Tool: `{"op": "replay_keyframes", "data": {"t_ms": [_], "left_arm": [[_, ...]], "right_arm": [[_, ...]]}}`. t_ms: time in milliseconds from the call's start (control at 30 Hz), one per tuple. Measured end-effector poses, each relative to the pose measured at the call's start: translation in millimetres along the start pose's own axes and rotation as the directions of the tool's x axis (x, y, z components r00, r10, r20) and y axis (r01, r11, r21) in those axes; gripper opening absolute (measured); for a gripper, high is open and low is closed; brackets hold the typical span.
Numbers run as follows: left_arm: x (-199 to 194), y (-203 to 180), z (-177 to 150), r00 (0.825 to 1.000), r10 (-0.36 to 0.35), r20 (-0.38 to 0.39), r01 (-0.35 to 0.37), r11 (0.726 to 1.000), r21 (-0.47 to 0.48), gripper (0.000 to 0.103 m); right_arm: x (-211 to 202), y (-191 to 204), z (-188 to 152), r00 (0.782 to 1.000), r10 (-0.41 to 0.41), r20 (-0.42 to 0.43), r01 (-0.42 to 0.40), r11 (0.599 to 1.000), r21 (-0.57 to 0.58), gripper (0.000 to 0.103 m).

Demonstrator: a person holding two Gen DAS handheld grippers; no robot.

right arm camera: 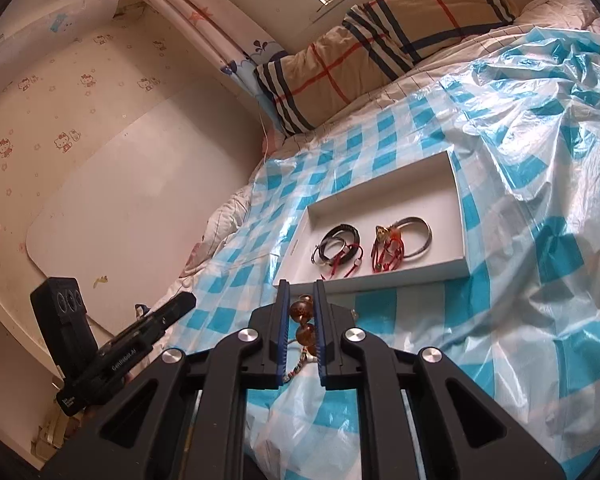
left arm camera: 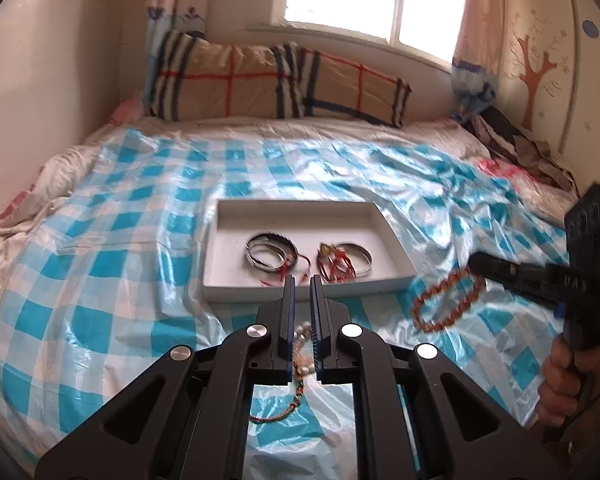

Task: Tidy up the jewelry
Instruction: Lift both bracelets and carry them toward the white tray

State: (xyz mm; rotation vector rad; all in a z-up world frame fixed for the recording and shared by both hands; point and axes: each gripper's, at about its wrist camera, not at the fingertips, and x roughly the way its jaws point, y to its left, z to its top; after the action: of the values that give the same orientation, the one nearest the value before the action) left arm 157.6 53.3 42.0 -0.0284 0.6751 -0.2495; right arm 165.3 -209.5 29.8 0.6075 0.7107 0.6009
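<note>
Right tongs [right arm camera: 300, 320] are clamped on an amber bead bracelet [left arm camera: 444, 300], lifted at 4 o'clock of the white tray [left arm camera: 220, 264] on the bed. Left tongs [left arm camera: 302, 300] are nearly closed, empty.

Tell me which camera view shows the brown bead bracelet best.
The left wrist view: the whole loop of the brown bead bracelet hangs from the right gripper above the checked sheet, slightly blurred. The right wrist view shows only a few beads between the fingers.
</note>
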Motion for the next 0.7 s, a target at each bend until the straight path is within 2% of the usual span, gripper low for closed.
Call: {"op": "replay_keyframes", "data": {"t_ms": [100, 167, 233, 300, 333, 400, 433, 467, 533, 700], "left_arm": [[28, 13, -17, 0.995, -0.013, -0.103, 0.015, 1.000, 0.010, 0.012], [49, 23, -32, 0.986, 0.025, -0.165, -0.023, 1.000, 0.012, 0.019], [65, 27, -45, 0.976, 0.035, -0.214, -0.028, 0.999, 0.036, 0.026], [79, 23, -57, 0.966, 0.084, -0.245, -0.062, 0.993, 0.096, 0.038], [85, 23, -63, 0.959, 0.111, -0.260, -0.081, 0.989, 0.122, 0.038], [96, 24, -73, 0.946, 0.145, -0.290, -0.106, 0.983, 0.148, 0.034], [97, 26, -75, 0.946, 0.152, -0.287, -0.115, 0.983, 0.142, 0.027], [97, 30, -76, 0.946, 0.145, -0.291, -0.113, 0.986, 0.123, 0.009], [95, 36, -73, 0.950, 0.112, -0.292, -0.096, 0.993, 0.067, 0.007], [75, 39, -55, 0.970, 0.074, -0.229, -0.073, 0.997, 0.013, 0.007]], "right_arm": [[4, 1, 2, 1.000, 0.012, 0.003, -0.012, 1.000, 0.002, 0.012], [5, 1, 0, 1.000, 0.019, 0.004, -0.019, 1.000, 0.005, 0.012], [6, -1, -1, 1.000, 0.024, 0.006, -0.024, 1.000, 0.011, 0.012], [7, -4, -1, 1.000, 0.026, 0.004, -0.026, 1.000, 0.018, 0.012], [8, -6, -1, 1.000, 0.026, 0.003, -0.026, 0.999, 0.022, 0.012], [9, -7, -1, 1.000, 0.029, 0.001, -0.029, 0.999, 0.026, 0.012], [9, -7, -1, 1.000, 0.029, 0.002, -0.029, 0.999, 0.025, 0.012], [9, -7, -1, 1.000, 0.028, 0.002, -0.028, 0.999, 0.023, 0.012], [11, -8, 0, 1.000, 0.029, 0.004, -0.029, 0.999, 0.022, 0.012], [14, -8, 4, 0.999, 0.032, 0.016, -0.032, 0.999, 0.016, 0.012]]}}
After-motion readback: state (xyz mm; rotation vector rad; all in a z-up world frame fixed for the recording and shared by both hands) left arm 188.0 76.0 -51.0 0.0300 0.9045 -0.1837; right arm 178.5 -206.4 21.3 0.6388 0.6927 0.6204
